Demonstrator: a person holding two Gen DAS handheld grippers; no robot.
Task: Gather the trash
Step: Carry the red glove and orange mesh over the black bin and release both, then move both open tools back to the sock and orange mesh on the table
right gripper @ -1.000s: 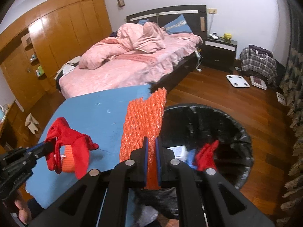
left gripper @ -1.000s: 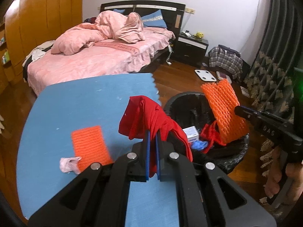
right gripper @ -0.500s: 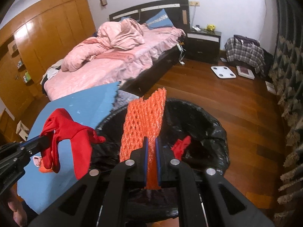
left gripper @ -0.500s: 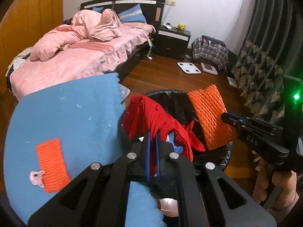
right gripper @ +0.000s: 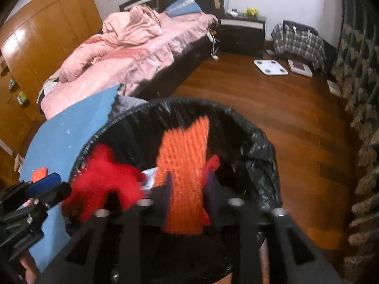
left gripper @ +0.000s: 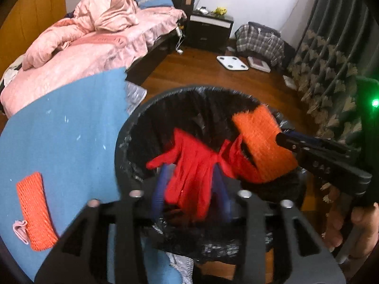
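Opening over the bin (left gripper: 132, 127), both grippers released red cloth (left gripper: 191, 172) and orange netting (right gripper: 184, 165); spreading fully before withdrawing avoided snags.

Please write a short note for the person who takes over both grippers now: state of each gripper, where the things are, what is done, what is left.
Left gripper: jaws opening over the bin; red cloth between them, dropping free.
Right gripper: jaws opening over the same bin; orange foam net between them, also being let go.
Done: both pieces carried over the black-lined bin; some trash already lies inside.
Left: on the blue mat a second orange net and a small pink scrap beside it. Collect both next.
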